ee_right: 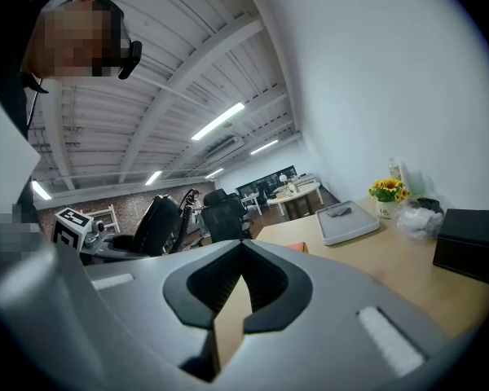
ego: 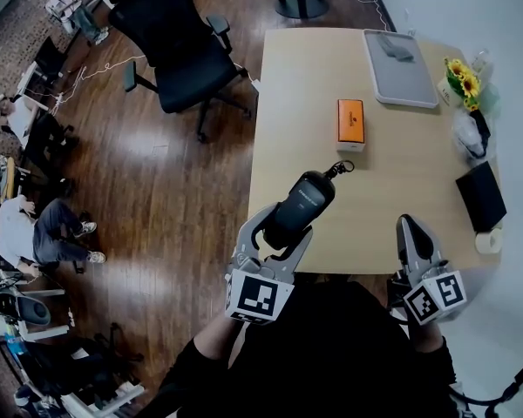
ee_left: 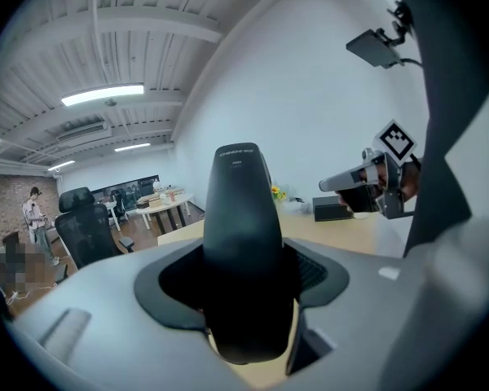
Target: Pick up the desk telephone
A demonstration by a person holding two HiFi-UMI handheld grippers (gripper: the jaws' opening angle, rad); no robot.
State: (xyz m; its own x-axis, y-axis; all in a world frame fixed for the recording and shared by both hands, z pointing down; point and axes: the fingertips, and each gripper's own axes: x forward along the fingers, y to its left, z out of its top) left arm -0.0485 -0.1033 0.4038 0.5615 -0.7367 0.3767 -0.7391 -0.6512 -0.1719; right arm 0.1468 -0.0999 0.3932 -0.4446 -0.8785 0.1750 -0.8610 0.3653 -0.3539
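A black telephone handset (ego: pixel 301 205) with a short curled cord (ego: pixel 340 169) hangs over the near edge of the pale wooden table (ego: pixel 305 94). My left gripper (ego: pixel 281 232) is shut on its lower end. In the left gripper view the handset (ee_left: pixel 243 243) stands upright between the jaws and fills the gap. My right gripper (ego: pixel 411 229) hovers at the table's near right edge, jaws together with nothing in them. In its own view the right gripper (ee_right: pixel 238 279) shows the pads meeting, and the handset (ee_right: pixel 156 222) appears at the left.
On the table lie an orange box (ego: pixel 350 122), a grey tray (ego: pixel 399 72), a pot of sunflowers (ego: pixel 462 78), a plastic bag (ego: pixel 466 133), a black box (ego: pixel 480 196) and a tape roll (ego: pixel 488 240). A black office chair (ego: pixel 179 50) stands left of the table.
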